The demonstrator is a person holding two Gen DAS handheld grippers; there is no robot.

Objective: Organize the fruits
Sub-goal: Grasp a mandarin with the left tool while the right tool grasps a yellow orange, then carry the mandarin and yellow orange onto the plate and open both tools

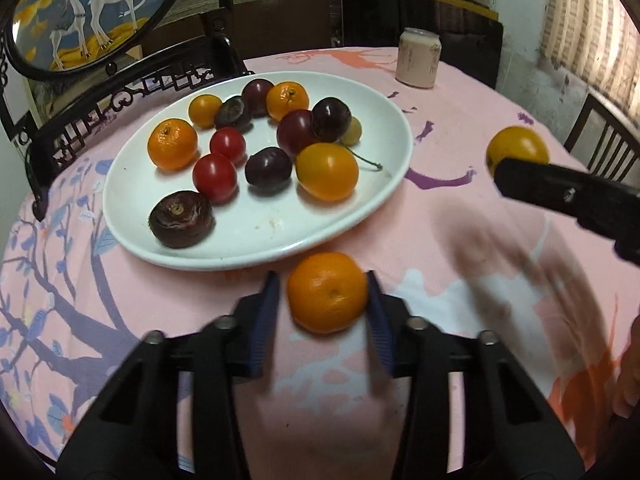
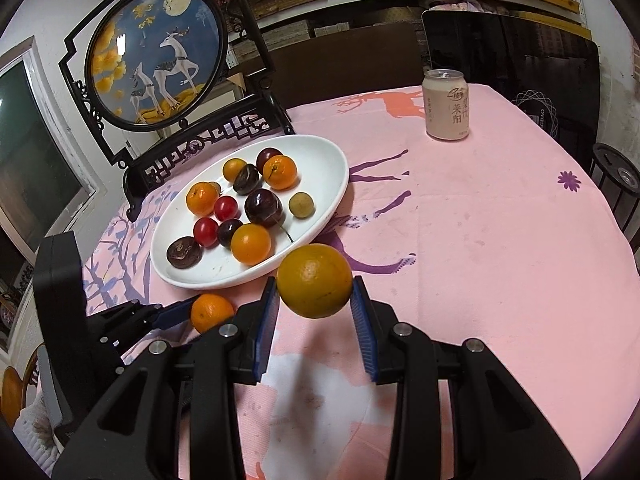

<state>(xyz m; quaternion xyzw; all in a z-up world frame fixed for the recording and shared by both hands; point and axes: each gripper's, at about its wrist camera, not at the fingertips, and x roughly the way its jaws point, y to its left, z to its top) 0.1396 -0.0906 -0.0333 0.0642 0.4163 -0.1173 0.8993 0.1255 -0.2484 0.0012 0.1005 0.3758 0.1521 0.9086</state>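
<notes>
A small orange mandarin [image 1: 327,292] lies on the pink cloth just in front of the white oval plate [image 1: 260,240]. My left gripper [image 1: 322,282] straddles it, open: the right pad touches the peel and a thin strip of cloth shows at the left pad. My right gripper [image 2: 314,286] is shut on a yellow-orange round fruit [image 2: 314,280], held off the cloth near the plate's [image 2: 320,168] front rim. The plate carries several mandarins, dark plums and red tomatoes. The left wrist view shows that fruit [image 1: 518,144] at the far right.
A pale drink can [image 2: 446,106] stands at the back of the round table. A black-framed round screen with painted deer [image 2: 156,56] stands behind the plate at the left. Dark chairs ring the table's far edge, and bare pink cloth [image 2: 500,260] lies to the right.
</notes>
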